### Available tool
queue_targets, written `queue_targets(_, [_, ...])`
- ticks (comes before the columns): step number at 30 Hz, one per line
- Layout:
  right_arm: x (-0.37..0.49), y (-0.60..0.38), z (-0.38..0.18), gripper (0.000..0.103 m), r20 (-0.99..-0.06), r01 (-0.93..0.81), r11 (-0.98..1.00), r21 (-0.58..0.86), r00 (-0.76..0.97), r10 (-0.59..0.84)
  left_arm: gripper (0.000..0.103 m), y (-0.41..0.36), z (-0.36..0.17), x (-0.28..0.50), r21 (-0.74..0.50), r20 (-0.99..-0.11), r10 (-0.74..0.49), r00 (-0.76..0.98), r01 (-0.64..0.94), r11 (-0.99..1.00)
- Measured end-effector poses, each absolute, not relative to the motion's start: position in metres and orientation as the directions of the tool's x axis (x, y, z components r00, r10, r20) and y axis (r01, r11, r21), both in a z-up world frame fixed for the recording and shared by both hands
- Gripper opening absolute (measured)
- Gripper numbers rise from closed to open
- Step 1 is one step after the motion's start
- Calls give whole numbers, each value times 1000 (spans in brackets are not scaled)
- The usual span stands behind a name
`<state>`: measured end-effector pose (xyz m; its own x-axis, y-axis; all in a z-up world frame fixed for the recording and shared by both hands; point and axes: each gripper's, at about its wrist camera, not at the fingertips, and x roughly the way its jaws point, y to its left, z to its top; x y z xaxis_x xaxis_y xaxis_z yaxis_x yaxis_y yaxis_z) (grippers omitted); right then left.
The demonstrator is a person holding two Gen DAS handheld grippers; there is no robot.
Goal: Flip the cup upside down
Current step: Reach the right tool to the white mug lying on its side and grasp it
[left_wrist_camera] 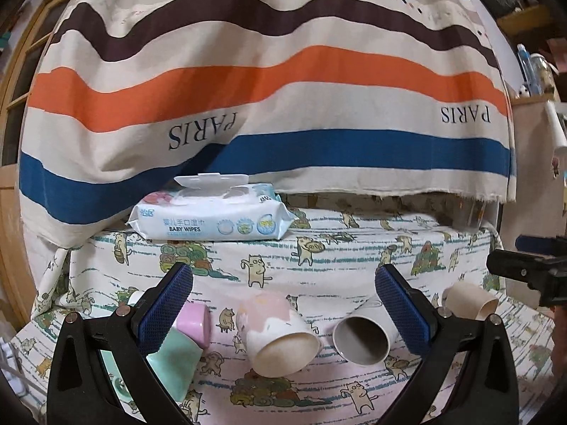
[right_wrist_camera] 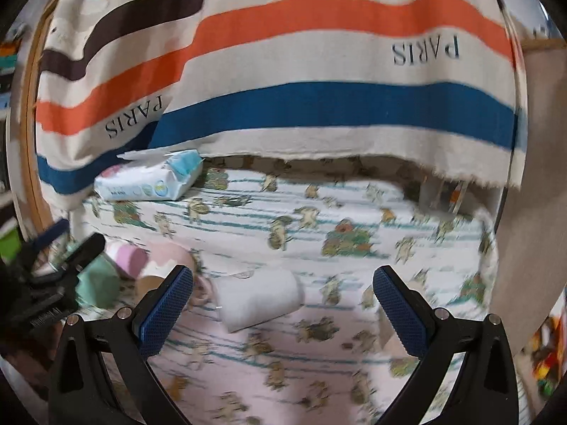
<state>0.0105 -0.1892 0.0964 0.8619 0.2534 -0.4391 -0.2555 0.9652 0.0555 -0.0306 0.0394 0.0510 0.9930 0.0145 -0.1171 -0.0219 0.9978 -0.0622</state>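
Left gripper [left_wrist_camera: 283, 304]: jaws spread wide, nothing between them, hovering low over the cat-print cloth [left_wrist_camera: 319, 248] with two cups lying in the gap ahead

Right gripper [right_wrist_camera: 282, 304]: equally wide open and holding nothing; its view is smeared, so detail there is poor

Pink-and-white cup [left_wrist_camera: 274, 333]: on its side between the left gripper's fingers, mouth turned toward the camera, bottom pointing away

White cup [left_wrist_camera: 365, 336]: also on its side, just beside the pink-and-white one to its right, mouth toward the camera; the same pale cup shows between the right gripper's fingers [right_wrist_camera: 260, 299]

Other cups: a small pink cup [left_wrist_camera: 195, 322] and a mint-green one [left_wrist_camera: 173, 361] lie behind the left finger, a beige one [left_wrist_camera: 469, 299] lies past the right finger; all tipped over

Step in hand: I'd say the approach, before any grasp; no cup stands mouth-down yet

Next move: my guess is to pick one cup, close across its wall, lift, and turn it so the rim lands flat on the cloth; the soft cloth could let it tip

Further back: a baby wipes pack [left_wrist_camera: 212, 217] with its lid open

Backdrop: a striped cloth [left_wrist_camera: 269, 81] hanging behind
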Motion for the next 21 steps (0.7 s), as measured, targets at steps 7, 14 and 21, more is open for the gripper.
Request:
queue_targets(7, [73,-170,89,102,-629,-114,944,310,720,293,102,56,42,-5,-113,-221,-8,975,-18,993])
queue_targets(14, [136,-154,27,102,-754,113,892,438,587,295,102,82,28,17,-213,-307,2,952,-70,975])
queue_targets(21, [168,-150,-23,94,-808,256,844,471,510,296,102,86,28,19,-210,-301,38,953,-105,972])
